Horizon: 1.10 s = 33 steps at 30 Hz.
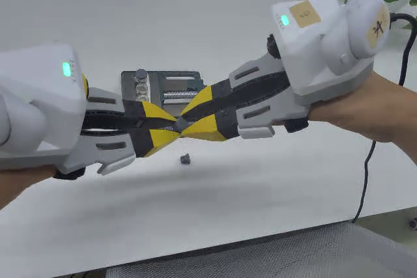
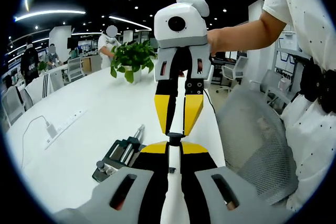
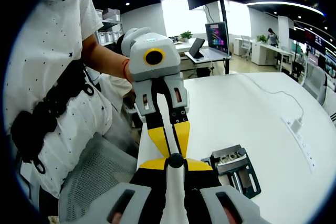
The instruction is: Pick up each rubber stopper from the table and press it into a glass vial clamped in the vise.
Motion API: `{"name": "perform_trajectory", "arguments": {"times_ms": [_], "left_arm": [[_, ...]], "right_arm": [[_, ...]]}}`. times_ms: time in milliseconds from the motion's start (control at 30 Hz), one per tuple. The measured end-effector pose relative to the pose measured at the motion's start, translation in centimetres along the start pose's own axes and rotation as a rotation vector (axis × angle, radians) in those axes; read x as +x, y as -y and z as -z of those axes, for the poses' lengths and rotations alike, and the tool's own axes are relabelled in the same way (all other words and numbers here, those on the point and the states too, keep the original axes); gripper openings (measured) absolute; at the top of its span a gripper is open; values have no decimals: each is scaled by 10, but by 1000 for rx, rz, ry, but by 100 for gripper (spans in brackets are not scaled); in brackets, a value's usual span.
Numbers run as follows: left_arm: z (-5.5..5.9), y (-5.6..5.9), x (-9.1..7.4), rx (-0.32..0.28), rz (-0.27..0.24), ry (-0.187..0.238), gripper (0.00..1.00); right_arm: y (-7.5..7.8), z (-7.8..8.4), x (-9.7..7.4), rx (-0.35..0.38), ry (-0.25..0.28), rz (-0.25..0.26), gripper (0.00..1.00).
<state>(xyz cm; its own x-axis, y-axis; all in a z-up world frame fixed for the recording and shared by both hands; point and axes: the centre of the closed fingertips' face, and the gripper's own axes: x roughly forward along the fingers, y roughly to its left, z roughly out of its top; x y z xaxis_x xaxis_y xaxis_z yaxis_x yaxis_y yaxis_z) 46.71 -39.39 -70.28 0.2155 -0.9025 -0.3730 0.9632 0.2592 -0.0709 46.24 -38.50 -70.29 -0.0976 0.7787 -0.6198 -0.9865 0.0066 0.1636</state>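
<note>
While the left gripper [image 1: 171,127] and right gripper [image 1: 190,124] met tip to tip, jaws squeezed closed, a rubber stopper [image 3: 175,160] sat pinched between them. Another stopper [image 1: 186,159] lay on the table [image 1: 260,193] below, near the vise [image 1: 186,77].

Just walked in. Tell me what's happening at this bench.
A person holds a gripper in each hand, tip to tip above the white table. The left gripper and right gripper both look closed on one small dark stopper between them, seemingly a hand-over. A second stopper lies on the table just below. A glass vial stands in the vise behind them.
</note>
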Motion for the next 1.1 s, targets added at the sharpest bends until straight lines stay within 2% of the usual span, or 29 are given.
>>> {"name": "perform_trajectory", "arguments": {"times_ms": [533, 800, 1100], "left_arm": [[0, 0, -2, -13, 0, 2, 4], [-2, 0, -3, -26, -2, 17, 4], [-1, 0, -4, -14, -1, 28, 4]], "right_arm": [[0, -1, 0, -8, -10, -1, 5], [1, -2, 0, -2, -9, 2, 6], [1, -2, 1, 1, -16, -1, 6]]}}
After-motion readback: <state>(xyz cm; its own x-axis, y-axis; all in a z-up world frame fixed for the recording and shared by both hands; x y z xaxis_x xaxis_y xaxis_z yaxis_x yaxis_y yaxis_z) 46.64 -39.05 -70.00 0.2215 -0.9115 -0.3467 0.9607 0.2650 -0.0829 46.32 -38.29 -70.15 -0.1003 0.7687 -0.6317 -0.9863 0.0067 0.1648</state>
